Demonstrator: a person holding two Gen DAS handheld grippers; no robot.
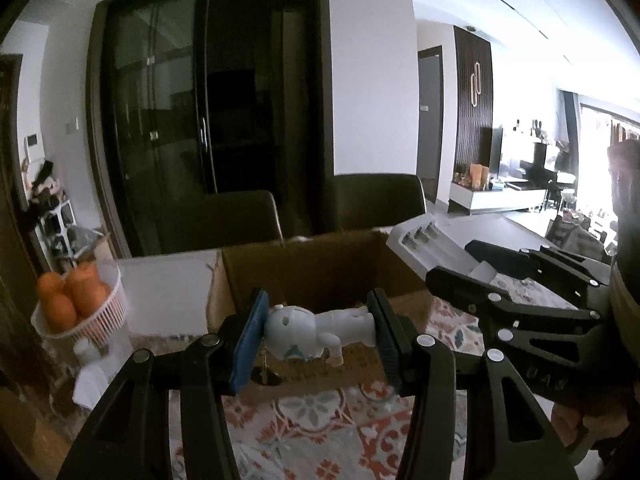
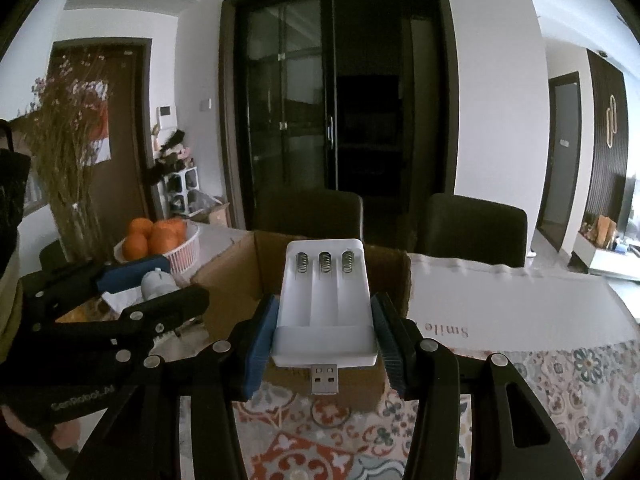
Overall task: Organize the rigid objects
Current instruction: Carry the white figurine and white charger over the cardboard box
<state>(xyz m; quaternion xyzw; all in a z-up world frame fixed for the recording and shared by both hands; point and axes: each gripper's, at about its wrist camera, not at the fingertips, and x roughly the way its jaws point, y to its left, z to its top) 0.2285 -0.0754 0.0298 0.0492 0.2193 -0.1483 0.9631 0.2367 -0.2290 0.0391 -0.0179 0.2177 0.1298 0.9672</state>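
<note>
I have the left gripper (image 1: 318, 332) clamped on a white toy figure (image 1: 320, 330), lying sideways between the pads, head against the blue pad, feet against the black one. It hangs above the near edge of an open cardboard box (image 1: 304, 268) on the patterned tablecloth (image 1: 320, 420).

My right gripper (image 2: 326, 334) is closed on a white USB battery charger (image 2: 326, 304), pads pressing both long sides; 3 empty slots w/ springs face up, USB plug points back toward the camera. It sits over the same box, near edge.

Both grippers are side by side, apart, not touching. A basket of oranges (image 1: 76, 304) stands left of the box.
</note>
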